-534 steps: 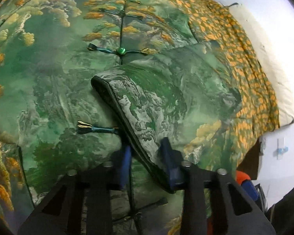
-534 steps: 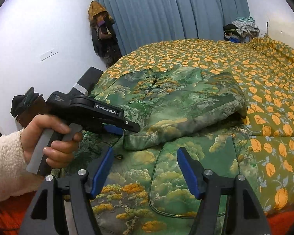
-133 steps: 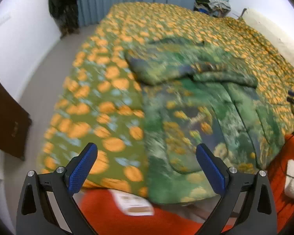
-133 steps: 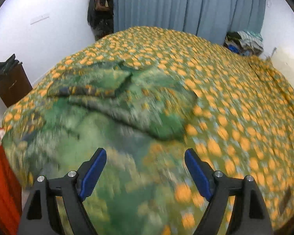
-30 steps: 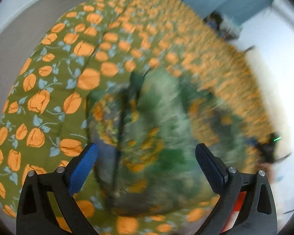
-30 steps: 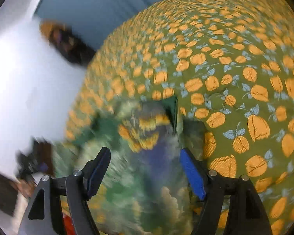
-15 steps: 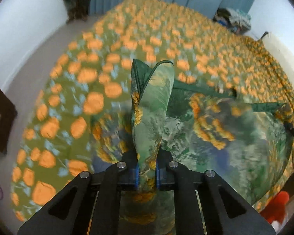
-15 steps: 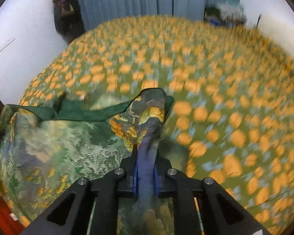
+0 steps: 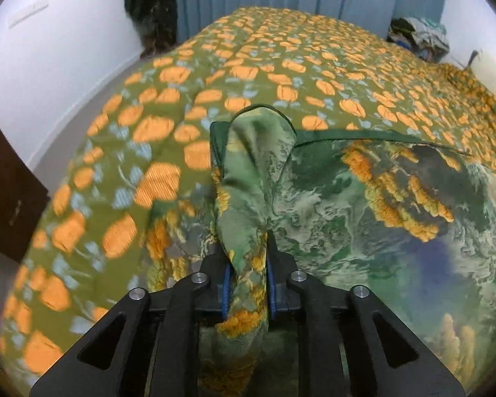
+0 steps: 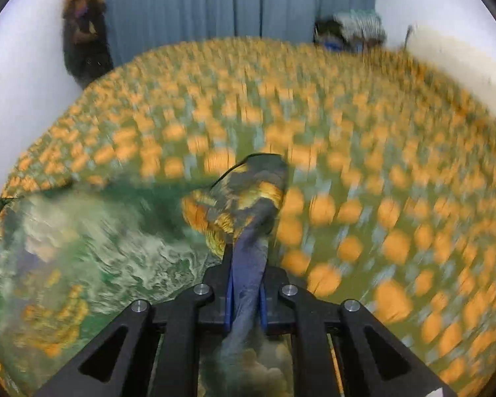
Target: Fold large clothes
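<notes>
A large green garment (image 9: 363, 218) with a landscape print and orange tree patches is held up over the bed. My left gripper (image 9: 247, 281) is shut on one corner of it; the cloth bunches up between the blue pads. My right gripper (image 10: 245, 294) is shut on the other corner (image 10: 248, 205), which is darker, blue and orange. The garment (image 10: 82, 251) stretches to the left of the right gripper and hangs between the two. Its lower part is hidden under the grippers.
The bed is covered by an olive quilt (image 9: 254, 66) with orange flowers. Blue curtains (image 10: 234, 0) hang behind it. Dark clothes (image 10: 82, 33) hang at the back left, a clothes pile (image 9: 416, 34) lies at the back right. A dark cabinet (image 9: 6, 192) stands on the left.
Both grippers, open a second ago, have shut on the garment's corners and carry it further over the bed. The right view is blurred with motion.
</notes>
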A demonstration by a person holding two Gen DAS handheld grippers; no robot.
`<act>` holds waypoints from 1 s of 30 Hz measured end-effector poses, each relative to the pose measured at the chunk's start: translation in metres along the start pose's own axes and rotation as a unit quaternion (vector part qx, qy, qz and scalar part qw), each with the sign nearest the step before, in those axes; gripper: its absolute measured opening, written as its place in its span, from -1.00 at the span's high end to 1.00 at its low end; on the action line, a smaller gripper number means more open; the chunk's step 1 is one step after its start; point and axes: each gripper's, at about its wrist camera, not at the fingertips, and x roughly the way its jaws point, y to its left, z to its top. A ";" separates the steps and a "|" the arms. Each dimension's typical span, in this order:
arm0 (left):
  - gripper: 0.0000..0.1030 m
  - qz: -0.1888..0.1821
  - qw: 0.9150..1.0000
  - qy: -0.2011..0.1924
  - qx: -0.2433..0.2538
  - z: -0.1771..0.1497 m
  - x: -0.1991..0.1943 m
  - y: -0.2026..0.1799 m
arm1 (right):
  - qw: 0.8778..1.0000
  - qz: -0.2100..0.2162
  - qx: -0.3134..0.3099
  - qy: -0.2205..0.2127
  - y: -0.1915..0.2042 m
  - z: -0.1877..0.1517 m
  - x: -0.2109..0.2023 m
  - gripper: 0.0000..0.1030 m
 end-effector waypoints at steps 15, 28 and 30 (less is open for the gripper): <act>0.54 -0.037 0.998 -0.025 -0.033 -0.010 0.015 0.007 | 0.999 0.025 0.020 -0.028 -0.002 -0.022 0.025 0.68; -0.70 -0.048 0.993 -0.014 -0.107 -0.011 -0.042 0.059 | 0.990 0.056 0.131 -0.024 -0.060 -0.011 -0.011 -0.53; -0.70 -0.036 0.995 -0.023 -0.092 -0.013 -0.057 0.057 | 0.991 0.046 0.116 -0.040 -0.060 -0.010 -0.029 -0.53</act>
